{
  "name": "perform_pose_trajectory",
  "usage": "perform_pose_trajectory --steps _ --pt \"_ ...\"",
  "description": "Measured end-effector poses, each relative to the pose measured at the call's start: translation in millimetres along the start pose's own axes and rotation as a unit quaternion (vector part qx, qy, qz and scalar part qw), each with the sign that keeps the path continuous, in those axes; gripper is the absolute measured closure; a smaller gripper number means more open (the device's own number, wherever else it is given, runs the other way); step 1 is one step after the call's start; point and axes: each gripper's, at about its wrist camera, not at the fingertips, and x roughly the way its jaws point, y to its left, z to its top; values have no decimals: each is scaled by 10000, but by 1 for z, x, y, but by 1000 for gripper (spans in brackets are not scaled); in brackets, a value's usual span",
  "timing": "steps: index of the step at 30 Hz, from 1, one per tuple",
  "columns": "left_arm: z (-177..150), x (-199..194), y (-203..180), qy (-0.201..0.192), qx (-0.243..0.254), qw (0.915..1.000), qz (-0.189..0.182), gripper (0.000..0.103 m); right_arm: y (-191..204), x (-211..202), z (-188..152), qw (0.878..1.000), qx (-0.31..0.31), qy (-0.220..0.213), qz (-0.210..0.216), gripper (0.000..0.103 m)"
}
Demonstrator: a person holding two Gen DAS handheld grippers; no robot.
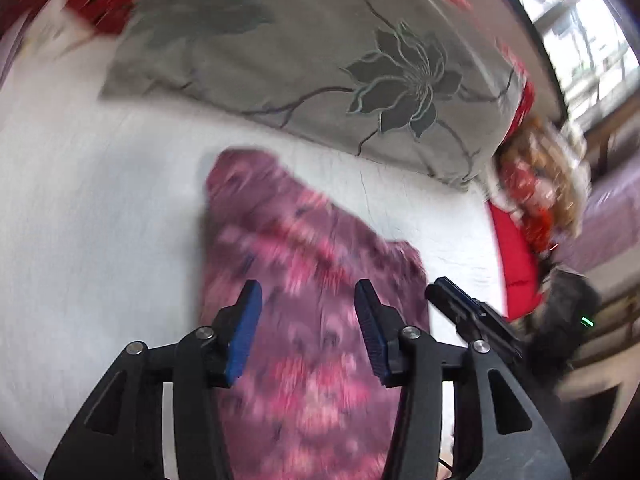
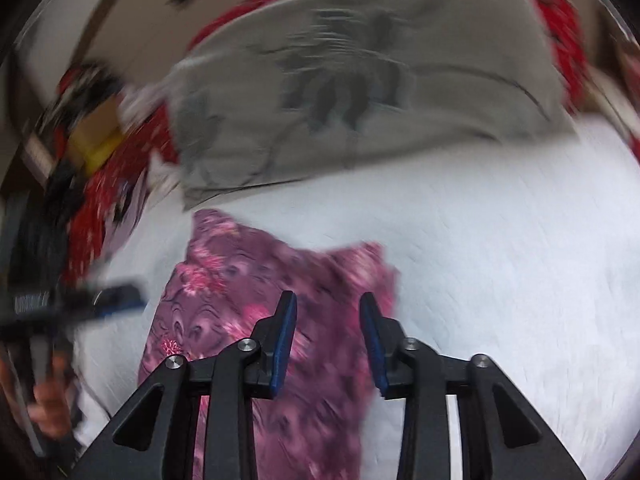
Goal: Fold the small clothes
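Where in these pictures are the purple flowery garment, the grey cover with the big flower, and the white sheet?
purple floral garment (image 1: pixel 304 272): left wrist view, middle of the cloth.
grey flower-print cover (image 1: pixel 320 52): left wrist view, plain area beside the flower.
white sheet (image 2: pixel 500 240): right wrist view, bare patch right of the garment.

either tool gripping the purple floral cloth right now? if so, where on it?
Neither. Left tool and right tool both stand open above the purple floral garment, which lies flat on the white sheet.

Left tool (image 1: pixel 308 320) and right tool (image 2: pixel 328 332) gape, empty.
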Motion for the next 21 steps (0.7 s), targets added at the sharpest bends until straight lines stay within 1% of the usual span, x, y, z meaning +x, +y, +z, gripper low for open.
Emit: perform_pose_trajectory --steps 1,3,4,5,6,8,9,10,11,12,13,15,16,17,18,19,20,21 --pt "8 15 -5 61 124 9997 182 57 6 7 3 9997 -227 -15 23 75" --pt "18 41 -6 169 230 9985 477 57 13 28 5 9983 -557 24 -165 87" --pt "25 59 -5 238 238 9972 675 57 13 37 6 9979 -574 86 -281 91" --pt "30 74 -4 245 255 9956 873 57 5 55 6 9966 -540 239 -570 101" --pt "33 80 -2 248 265 9948 950 57 -4 65 5 9963 -502 307 -630 103" --pt "42 83 4 307 79 9958 859 57 -15 70 9 9983 -366 132 -431 103" --pt "45 80 6 351 -4 9962 791 57 -19 68 12 9988 -256 145 -403 103" --pt "48 72 10 405 -105 9968 686 58 -20 66 15 9988 -199 147 -425 103" --pt "47 58 13 362 -170 9972 631 58 -22 58 18 9987 -154 137 -474 103" --pt "44 47 13 268 -157 9978 585 58 -23 51 19 9985 -145 111 -514 94" --pt "34 27 13 82 3 9986 525 57 -26 37 18 9988 -182 82 -443 94" --pt "8 5 13 2 255 9977 634 42 -18 9 6 9982 -533 149 236 94" --pt "-13 -1 15 -49 275 9970 724 31 -13 -1 -3 9965 -684 199 445 94" --pt "-29 1 16 -60 249 9967 773 28 -8 -7 -15 9946 -799 270 596 93" --pt "-39 5 19 2 240 9965 806 28 -5 -7 -28 9932 -877 405 648 88" --pt "-51 18 24 293 229 9948 943 27 -4 -2 -36 9924 -934 549 577 86" --pt "-59 30 30 590 151 9930 1016 26 -3 12 -53 9897 -1085 916 165 87" --pt "-62 29 33 607 21 9939 924 27 -6 17 -61 9883 -1139 1011 -30 90"
